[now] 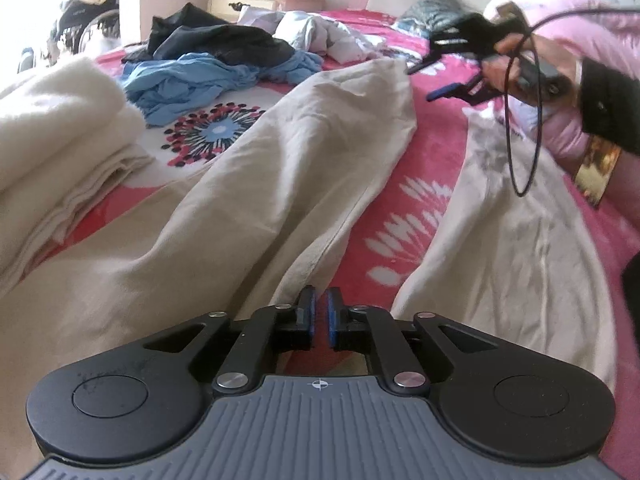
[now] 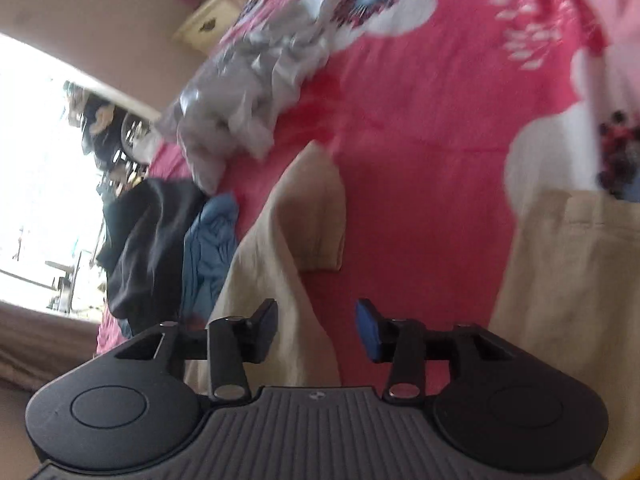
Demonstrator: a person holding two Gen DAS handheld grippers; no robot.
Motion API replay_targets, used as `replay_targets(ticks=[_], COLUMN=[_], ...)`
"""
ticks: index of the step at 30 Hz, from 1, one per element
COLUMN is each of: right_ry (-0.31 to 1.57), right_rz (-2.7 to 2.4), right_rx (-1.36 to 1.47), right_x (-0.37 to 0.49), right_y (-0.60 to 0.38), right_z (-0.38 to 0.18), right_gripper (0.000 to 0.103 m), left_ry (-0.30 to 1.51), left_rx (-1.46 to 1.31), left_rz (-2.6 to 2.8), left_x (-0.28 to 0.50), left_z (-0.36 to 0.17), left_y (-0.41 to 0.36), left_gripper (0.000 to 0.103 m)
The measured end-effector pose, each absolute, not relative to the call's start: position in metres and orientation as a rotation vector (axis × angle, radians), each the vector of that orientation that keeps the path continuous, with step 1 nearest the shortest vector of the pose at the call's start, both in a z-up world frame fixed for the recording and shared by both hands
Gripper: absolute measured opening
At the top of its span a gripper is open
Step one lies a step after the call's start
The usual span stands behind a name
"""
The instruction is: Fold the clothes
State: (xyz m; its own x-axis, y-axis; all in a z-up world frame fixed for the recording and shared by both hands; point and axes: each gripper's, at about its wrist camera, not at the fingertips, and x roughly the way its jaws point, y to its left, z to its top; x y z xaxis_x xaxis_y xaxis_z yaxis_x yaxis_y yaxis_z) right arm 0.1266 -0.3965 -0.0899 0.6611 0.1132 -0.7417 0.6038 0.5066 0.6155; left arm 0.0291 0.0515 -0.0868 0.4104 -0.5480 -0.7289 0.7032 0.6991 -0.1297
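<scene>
Beige trousers (image 1: 256,184) lie spread on the pink flowered bedspread (image 1: 432,152), legs running away from me. My left gripper (image 1: 319,320) hangs low over the crotch area, jaws nearly together with a thin gap, nothing visibly between them. My right gripper (image 1: 424,82) shows in the left wrist view, open, just beside the far leg hem (image 1: 394,68). In the right wrist view the right gripper (image 2: 316,324) is open and empty above the same leg (image 2: 296,232); the second leg (image 2: 568,280) lies at the right.
A folded cream stack (image 1: 60,148) sits at the left. A pile of black (image 1: 224,42), blue (image 1: 200,80) and white (image 1: 332,36) clothes lies farther back. A cream nightstand (image 1: 248,2) stands by the wall. A loose black cable (image 1: 524,120) hangs from the right hand.
</scene>
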Motion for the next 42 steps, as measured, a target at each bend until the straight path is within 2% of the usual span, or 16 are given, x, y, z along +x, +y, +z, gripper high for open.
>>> replay_targets(ticks=[2, 3, 6, 8, 9, 13, 23, 27, 30, 31, 32, 34, 42], right_ry=[0.798, 0.784, 0.758, 0.765, 0.758, 0.695, 0.723, 0.667, 0.604, 0.593, 0.584, 0.593, 0.67], right_rz=[-0.293, -0.269, -0.062, 0.074, 0.092, 0.019, -0.224, -0.305, -0.3, -0.278, -0.253, -0.216, -0.195], right_rx=[1.002, 0.993, 0.821, 0.698, 0.65, 0.565, 1.209, 1.307, 1.36, 1.367, 1.373, 1.298, 0.572], right_x=[0.151, 0.163, 0.211, 0.236, 0.239, 0.22, 0.139, 0.134, 0.142, 0.147, 0.152, 0.164, 0.196], right_y=[-0.387, -0.382, -0.332, -0.298, -0.287, -0.292, -0.389, -0.4, -0.408, -0.41, -0.412, -0.413, -0.425], right_z=[-0.085, -0.082, -0.038, -0.012, -0.004, 0.004, -0.086, -0.116, -0.133, -0.135, -0.136, -0.124, 0.013], right_gripper=[0.023, 0.023, 0.028, 0.05, 0.052, 0.054, 0.052, 0.051, 0.041, 0.031, 0.016, 0.001, 0.001], left_ry=[0.831, 0.835, 0.846, 0.864, 0.871, 0.875, 0.885, 0.883, 0.869, 0.862, 0.857, 0.858, 0.882], left_rx=[0.224, 0.224, 0.196, 0.171, 0.163, 0.147, 0.113, 0.101, 0.12, 0.128, 0.134, 0.112, 0.042], left_rz=[-0.775, -0.765, -0.739, -0.72, -0.713, -0.698, -0.676, -0.658, -0.651, -0.649, -0.647, -0.638, -0.64], left_x=[0.029, 0.029, 0.032, 0.035, 0.036, 0.038, 0.046, 0.046, 0.043, 0.042, 0.041, 0.042, 0.047], left_z=[-0.089, -0.09, -0.087, -0.087, -0.087, -0.09, -0.095, -0.096, -0.096, -0.096, -0.096, -0.096, -0.094], left_y=[0.049, 0.048, 0.052, 0.055, 0.056, 0.057, 0.059, 0.06, 0.058, 0.057, 0.056, 0.058, 0.065], left_gripper=[0.007, 0.007, 0.007, 0.007, 0.007, 0.007, 0.007, 0.007, 0.007, 0.007, 0.006, 0.003, 0.001])
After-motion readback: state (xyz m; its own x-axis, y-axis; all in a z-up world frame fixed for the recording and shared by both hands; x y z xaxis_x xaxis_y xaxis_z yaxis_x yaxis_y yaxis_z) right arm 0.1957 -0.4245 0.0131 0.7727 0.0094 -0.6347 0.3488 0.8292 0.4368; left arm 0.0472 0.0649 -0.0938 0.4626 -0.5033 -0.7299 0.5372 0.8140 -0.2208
